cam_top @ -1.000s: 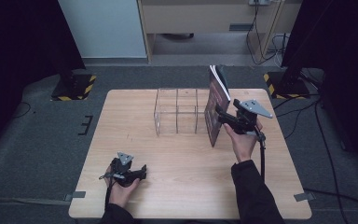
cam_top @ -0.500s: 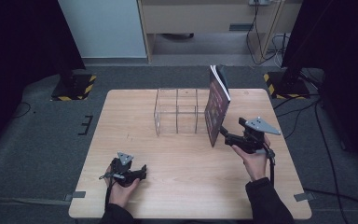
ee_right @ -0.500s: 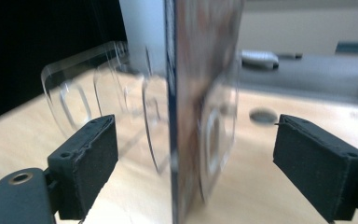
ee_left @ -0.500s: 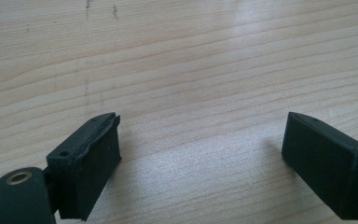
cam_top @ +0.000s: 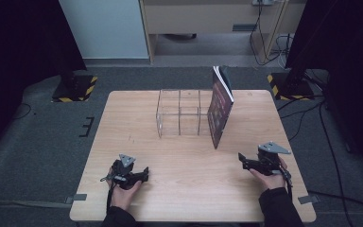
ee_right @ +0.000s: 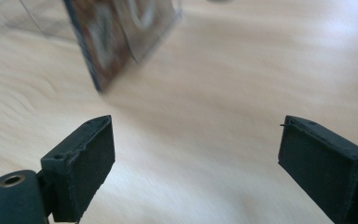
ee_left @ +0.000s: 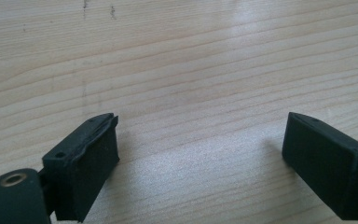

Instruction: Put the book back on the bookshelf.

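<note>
Book (cam_top: pixel 220 111) upright against rack (cam_top: pixel 182 113) | right gripper (cam_top: pixel 244 161) near, wide | left gripper (cam_top: pixel 143 173) wide

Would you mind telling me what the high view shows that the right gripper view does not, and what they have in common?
Only the high view takes in the clear divided rack, the left claw resting low on the table, both hands, and the floor around it. Only the right gripper view gives a close look between the right claw and its wide-open jaws. Both show the upright book and the wooden tabletop.
</note>
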Tool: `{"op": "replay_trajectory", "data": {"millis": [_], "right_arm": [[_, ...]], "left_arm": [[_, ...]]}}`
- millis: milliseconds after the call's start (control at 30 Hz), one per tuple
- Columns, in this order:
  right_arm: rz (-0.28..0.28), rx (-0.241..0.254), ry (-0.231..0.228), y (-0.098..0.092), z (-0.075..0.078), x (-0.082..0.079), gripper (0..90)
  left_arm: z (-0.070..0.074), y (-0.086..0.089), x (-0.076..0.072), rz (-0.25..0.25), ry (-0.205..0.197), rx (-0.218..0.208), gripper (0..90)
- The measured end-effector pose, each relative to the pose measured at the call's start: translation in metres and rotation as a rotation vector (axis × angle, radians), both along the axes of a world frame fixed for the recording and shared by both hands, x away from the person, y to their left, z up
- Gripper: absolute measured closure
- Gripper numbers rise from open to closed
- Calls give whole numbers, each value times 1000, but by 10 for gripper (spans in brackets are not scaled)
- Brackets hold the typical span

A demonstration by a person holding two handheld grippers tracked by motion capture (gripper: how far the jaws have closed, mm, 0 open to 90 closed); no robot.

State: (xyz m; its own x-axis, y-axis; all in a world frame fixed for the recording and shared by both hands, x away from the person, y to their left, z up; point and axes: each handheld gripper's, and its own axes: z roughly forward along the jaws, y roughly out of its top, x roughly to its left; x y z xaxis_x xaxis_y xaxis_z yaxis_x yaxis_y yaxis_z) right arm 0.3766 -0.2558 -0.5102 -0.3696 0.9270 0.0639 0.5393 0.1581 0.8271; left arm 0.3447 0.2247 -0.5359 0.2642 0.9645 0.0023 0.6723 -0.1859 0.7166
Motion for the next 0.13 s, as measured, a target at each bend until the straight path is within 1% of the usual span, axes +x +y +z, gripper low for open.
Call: {"op": "replay_trajectory", "data": {"millis": [133], "right_arm": [[-34,-43,47,-16,-13,-6,102]], "left_arm": [[0,0,0,-4,2,1,77]]}}
